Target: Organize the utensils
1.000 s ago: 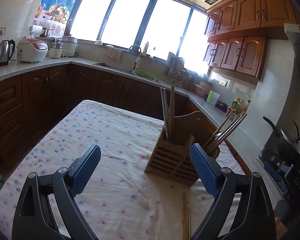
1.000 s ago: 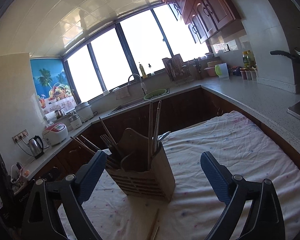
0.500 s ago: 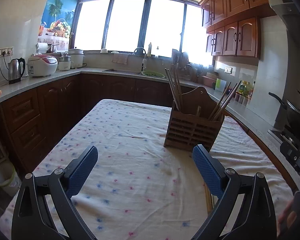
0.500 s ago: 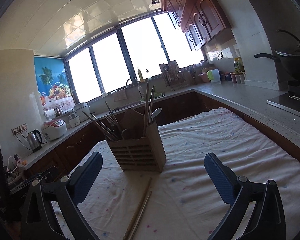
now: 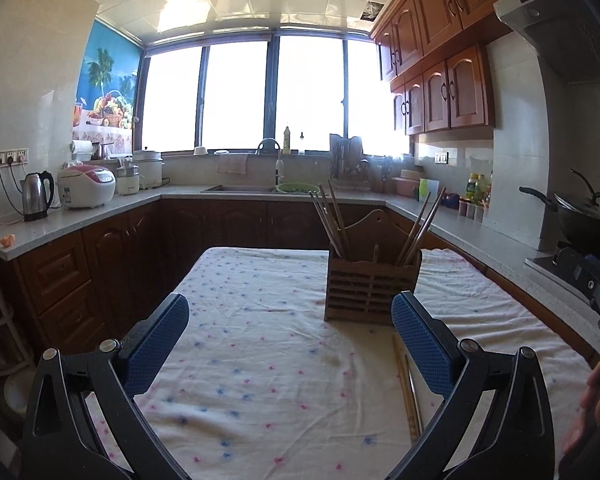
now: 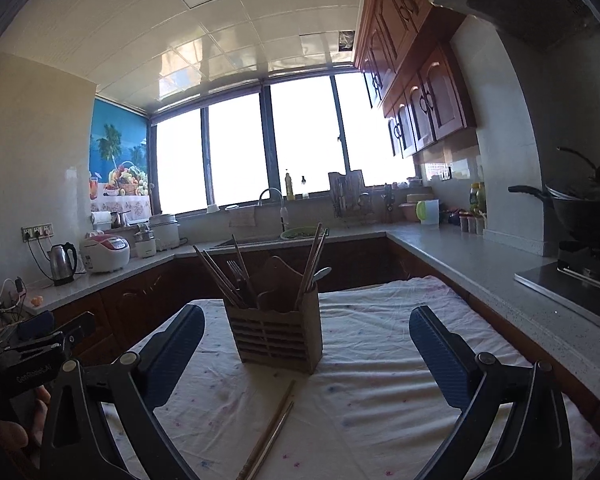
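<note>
A wooden utensil holder stands on the cloth-covered table, with chopsticks leaning out of both sides; it also shows in the right wrist view, where a fork and a spoon stick out too. Two loose chopsticks lie on the cloth in front of it, also seen in the right wrist view. My left gripper is open and empty, held back from the holder. My right gripper is open and empty, with the holder ahead between its fingers.
Kitchen counters run around the table with a kettle, a rice cooker and a sink. A wok sits on the stove at right. The other gripper shows at the left edge of the right wrist view.
Both grippers have drawn back and tilted level, so the holder looks farther off and the loose chopsticks on the cloth are in fuller view. Both stay open.
</note>
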A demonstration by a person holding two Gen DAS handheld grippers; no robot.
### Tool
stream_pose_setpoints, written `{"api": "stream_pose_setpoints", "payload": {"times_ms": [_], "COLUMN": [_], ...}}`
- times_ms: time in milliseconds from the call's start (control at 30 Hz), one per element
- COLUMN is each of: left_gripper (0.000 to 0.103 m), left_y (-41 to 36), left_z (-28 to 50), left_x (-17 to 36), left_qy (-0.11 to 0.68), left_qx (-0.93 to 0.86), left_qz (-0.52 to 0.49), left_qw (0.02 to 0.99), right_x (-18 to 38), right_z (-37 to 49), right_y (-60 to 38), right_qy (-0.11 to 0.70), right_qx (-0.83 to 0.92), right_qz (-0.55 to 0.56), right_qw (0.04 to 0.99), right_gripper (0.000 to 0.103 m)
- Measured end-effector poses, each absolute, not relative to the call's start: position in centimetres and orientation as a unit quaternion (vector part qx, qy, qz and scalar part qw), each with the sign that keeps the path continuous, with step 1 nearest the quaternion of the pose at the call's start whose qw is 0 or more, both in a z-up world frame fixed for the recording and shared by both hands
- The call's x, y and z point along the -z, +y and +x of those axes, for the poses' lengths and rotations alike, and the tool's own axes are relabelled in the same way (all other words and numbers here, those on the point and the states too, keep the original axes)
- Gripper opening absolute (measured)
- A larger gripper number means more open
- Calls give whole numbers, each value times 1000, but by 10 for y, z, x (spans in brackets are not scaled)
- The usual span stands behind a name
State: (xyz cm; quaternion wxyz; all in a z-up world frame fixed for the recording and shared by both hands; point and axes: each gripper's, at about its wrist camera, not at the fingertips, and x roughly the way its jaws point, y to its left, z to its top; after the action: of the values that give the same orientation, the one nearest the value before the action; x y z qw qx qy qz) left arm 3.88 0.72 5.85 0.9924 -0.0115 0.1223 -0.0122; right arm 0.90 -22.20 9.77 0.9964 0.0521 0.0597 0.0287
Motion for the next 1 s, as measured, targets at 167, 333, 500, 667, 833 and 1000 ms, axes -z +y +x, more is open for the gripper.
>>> {"api": "stream_pose_setpoints", "payload": {"times_ms": [167,333,500,667,833,1000], "left_gripper": [103,103,103,103,103,103], "left_y": [2,-5,-10,-11,-8,-8], "left_z": [27,20,16,11,10,12], "left_x": [-29,-10,0,5,6,8], "left_qy": [131,146,162,164,167,172], "left_qx": [-3,2,7,3,-2,-2], "left_qz": [0,15,22,26,20,19], "left_qw": [991,989,987,986,986,985], "right_x": [-72,-46,-34,-29,-24,-24], "right_z": [-4,-13,-18,-22,-24,-24], "right_y": [-222,-221,-219,-217,-218,-220], "right_qy": [68,94,112,116,122,124], "right_qx": [-25,-14,-15,-18,-19,-19], "right_qz": [60,50,39,30,30,32], "right_qw": [996,994,993,993,992,992], "right_gripper": [103,103,103,103,103,103]}}
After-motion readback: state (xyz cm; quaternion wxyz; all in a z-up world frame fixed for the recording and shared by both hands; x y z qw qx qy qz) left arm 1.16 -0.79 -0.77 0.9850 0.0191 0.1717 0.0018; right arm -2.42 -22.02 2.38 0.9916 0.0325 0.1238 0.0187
